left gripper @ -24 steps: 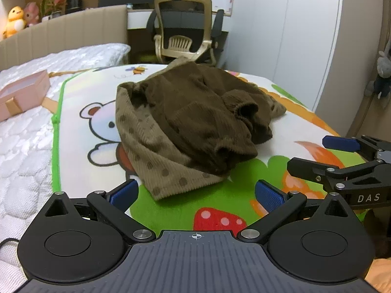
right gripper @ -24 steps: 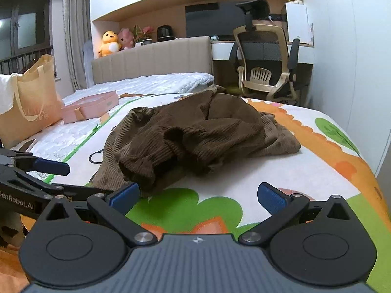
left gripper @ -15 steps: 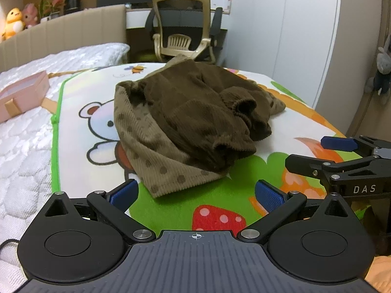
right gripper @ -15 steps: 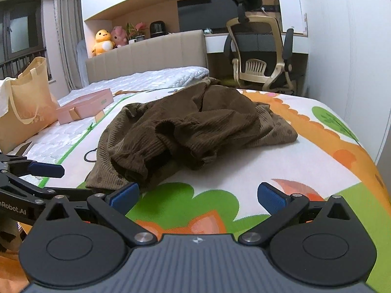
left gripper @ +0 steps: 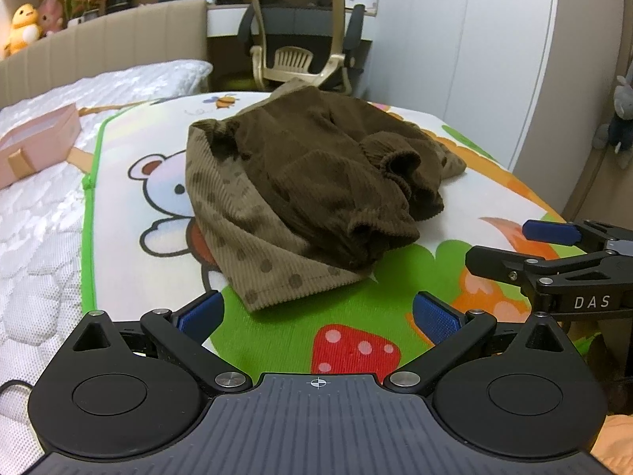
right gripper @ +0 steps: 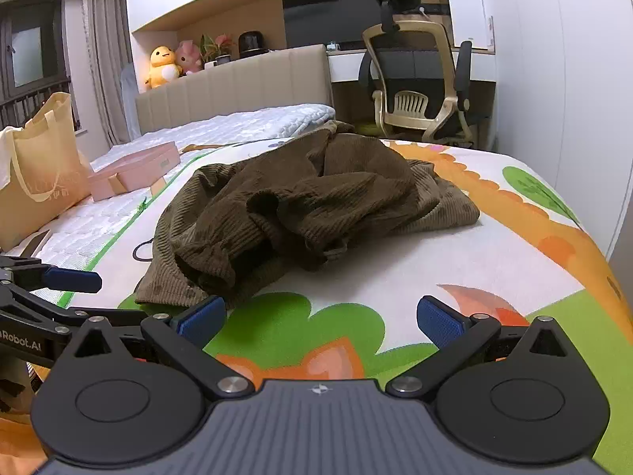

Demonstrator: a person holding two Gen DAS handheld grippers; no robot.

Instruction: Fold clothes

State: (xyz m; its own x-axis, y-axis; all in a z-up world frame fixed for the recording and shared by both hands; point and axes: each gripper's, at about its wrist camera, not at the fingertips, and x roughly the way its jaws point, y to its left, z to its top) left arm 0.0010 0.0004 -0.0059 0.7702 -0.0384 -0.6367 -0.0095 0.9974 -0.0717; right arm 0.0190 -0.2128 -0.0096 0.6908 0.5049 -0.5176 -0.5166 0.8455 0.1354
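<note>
Brown corduroy garment (left gripper: 312, 182) lies crumpled mid play mat (left gripper: 356, 301); left gripper (left gripper: 316, 312) & right gripper (right gripper: 320, 314) both wide open, empty, just short of it; prob soft, floppy, light; grab near hem edge.

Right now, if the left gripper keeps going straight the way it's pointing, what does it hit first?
Probably the near hem of the brown corduroy garment, its dotted tan edge lying just ahead of the open left gripper. Only bare cartoon play mat lies between; depth is uncertain.
</note>
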